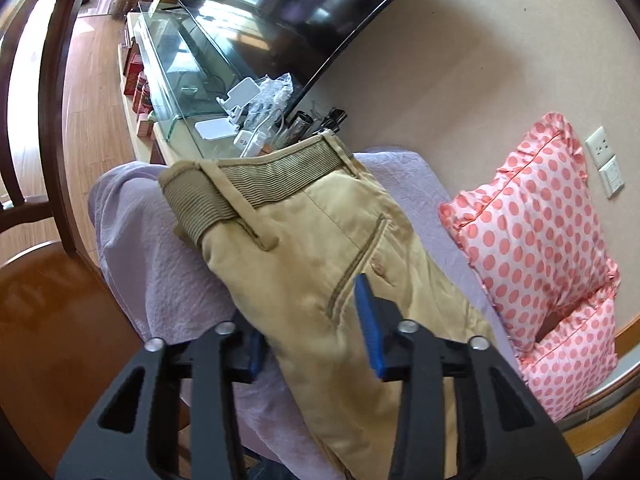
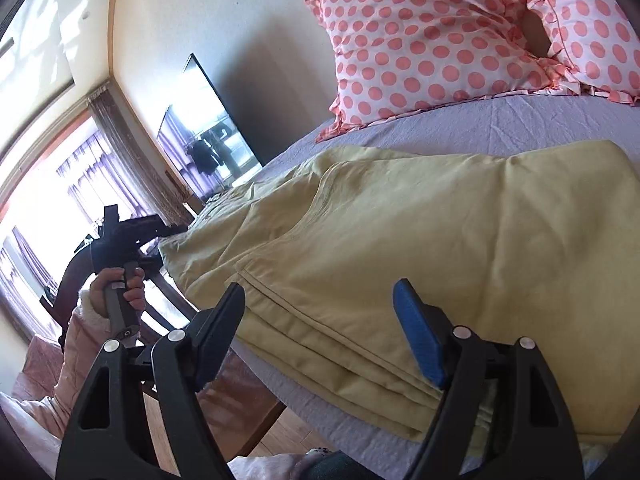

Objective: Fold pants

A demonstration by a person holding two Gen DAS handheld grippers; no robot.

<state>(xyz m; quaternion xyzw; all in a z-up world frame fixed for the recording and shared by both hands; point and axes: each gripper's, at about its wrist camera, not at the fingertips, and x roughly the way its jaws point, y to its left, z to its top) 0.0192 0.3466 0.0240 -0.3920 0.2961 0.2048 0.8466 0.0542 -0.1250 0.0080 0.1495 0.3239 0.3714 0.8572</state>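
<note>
In the left wrist view the left gripper (image 1: 312,332) has its jaws wide, one to either side of the tan pants (image 1: 320,248), which lie between and ahead of them on the lilac bed (image 1: 160,272); whether the pads touch the cloth cannot be told. The ribbed waistband (image 1: 256,184) sits far ahead of the jaws, and a welt pocket (image 1: 356,268) runs just off the tip of the right-hand blue pad. Right of the jaws lie two polka-dot pillows (image 1: 532,232); ahead and to the left stands a glass case (image 1: 180,60) below a dark TV (image 1: 320,0). In the right wrist view the right gripper (image 2: 320,300) also has its jaws wide, set around the near edge of the pants (image 2: 400,248), which lie in stacked layers between and beyond them. The pillows (image 2: 420,40) lie far ahead, and to the left a hand (image 2: 120,286) grips the other gripper's handle.
</note>
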